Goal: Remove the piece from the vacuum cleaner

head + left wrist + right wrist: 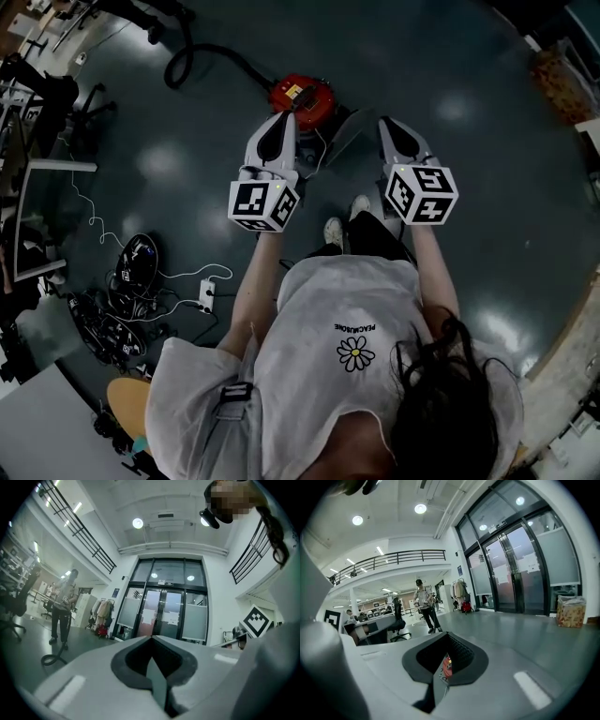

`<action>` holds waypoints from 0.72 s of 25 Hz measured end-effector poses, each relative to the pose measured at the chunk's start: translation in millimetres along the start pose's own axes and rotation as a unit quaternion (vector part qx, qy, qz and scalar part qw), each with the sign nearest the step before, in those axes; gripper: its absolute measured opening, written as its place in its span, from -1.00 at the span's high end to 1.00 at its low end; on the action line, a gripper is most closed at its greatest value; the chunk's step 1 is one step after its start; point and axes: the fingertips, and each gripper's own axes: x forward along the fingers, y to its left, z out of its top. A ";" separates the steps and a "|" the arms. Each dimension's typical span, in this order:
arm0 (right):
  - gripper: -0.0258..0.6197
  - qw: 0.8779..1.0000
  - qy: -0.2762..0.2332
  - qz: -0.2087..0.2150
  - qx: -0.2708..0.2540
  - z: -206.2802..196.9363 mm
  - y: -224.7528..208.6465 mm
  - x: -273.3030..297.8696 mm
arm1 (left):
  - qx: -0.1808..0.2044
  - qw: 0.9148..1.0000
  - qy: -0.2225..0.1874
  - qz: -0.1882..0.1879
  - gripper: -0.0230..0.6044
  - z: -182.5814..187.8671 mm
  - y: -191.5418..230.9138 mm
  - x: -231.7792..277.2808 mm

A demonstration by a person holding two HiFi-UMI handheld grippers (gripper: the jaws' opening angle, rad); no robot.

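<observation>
The red vacuum cleaner (301, 97) sits on the dark floor just ahead of the person's feet, and its black hose (201, 55) curls away to the far left. My left gripper (289, 120) is held above the vacuum's near left side, jaws shut and empty. My right gripper (385, 124) hovers to the vacuum's right, also shut with nothing in it. In the right gripper view a sliver of the red vacuum (446, 666) shows through the slit between the pads of the right gripper (447, 634). The left gripper (152, 638) points at the glass doors.
A white power strip (206, 295) with cables and black gear (138, 259) lie on the floor at left. A desk edge (47, 169) is far left. Another person (424, 606) stands far off near an office chair (397, 625). A box (570, 611) stands by the glass doors (164, 611).
</observation>
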 end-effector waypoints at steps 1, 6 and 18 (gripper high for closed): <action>0.84 1.000 0.005 0.000 0.003 -1.7 -3.7 6.5 | -0.002 1.000 0.005 0.000 0.93 -4.0 2.7 5.4; 0.84 0.999 0.023 0.003 0.026 -6.5 -31.9 50.4 | 0.001 0.999 0.033 -0.002 0.92 -27.6 16.8 45.9; 0.84 0.994 0.071 0.014 0.081 6.6 -123.9 154.9 | 0.017 0.989 0.147 0.004 0.93 -92.8 49.1 173.1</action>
